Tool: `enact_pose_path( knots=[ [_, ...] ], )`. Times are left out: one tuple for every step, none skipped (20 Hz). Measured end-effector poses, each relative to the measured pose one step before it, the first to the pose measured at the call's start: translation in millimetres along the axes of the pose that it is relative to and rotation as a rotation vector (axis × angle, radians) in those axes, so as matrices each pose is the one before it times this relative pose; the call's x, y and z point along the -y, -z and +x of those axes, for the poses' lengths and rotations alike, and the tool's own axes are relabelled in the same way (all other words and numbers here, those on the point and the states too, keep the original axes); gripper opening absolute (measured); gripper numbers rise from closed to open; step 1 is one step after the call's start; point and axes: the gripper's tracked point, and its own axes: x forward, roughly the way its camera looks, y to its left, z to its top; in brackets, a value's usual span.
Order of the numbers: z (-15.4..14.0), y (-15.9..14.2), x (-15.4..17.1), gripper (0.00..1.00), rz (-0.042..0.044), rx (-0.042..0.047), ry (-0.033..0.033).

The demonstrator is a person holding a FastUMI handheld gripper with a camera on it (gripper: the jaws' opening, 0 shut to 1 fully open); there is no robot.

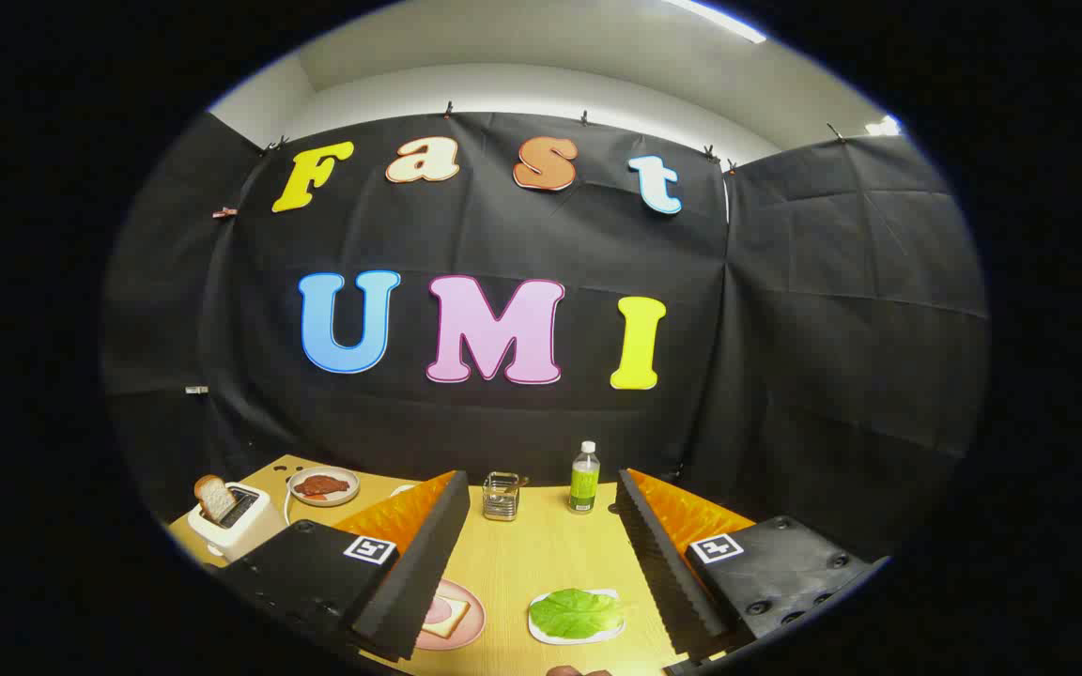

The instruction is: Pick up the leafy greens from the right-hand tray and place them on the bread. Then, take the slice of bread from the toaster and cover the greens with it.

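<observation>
Nothing is done yet. The gripper [541, 563] is wide apart and empty. The leafy greens [575, 612] lie between its fingers; the bread slice [214, 498] sits in the toaster [233, 524].

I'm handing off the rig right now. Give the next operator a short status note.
Gripper: open, holding nothing, above the table.
Leafy greens: on their white tray, between the fingers, untouched.
Bread: on the pink plate by the left finger, something pink on it.
Toaster: far left, slice sticking up.
Done: nothing. Left: greens onto bread, then toaster slice on top.
</observation>
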Motion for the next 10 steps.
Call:
enact_pose_path(
  knots=[
    [0.23, 2.46, 0.46, 0.97, 0.00030, -0.00317, -0.00480],
    [0.50, 1.85, -0.30, 0.97, 0.00032, -0.00270, -0.00460],
    [0.45, 3.44, 0.14, 0.97, -0.00001, -0.00695, -0.00532],
    [1.34, 4.72, 1.01, 0.97, -0.00117, -0.01032, -0.00424],
    [1.31, 5.00, 0.15, 0.97, -0.00292, -0.01117, -0.00516],
    [0.39, 4.17, 1.15, 0.97, -0.00165, -0.01066, -0.00331],
    [0.70, 4.12, 1.01, 0.97, -0.00041, -0.01144, -0.00280],
    [0.63, 3.61, 0.68, 0.97, 0.00249, -0.01032, -0.00218],
    [1.06, 4.01, 0.38, 0.97, 0.00427, -0.00861, -0.00278],
    [1.18, 3.38, 0.50, 0.97, 0.00438, -0.00797, -0.00278]
  ],
)
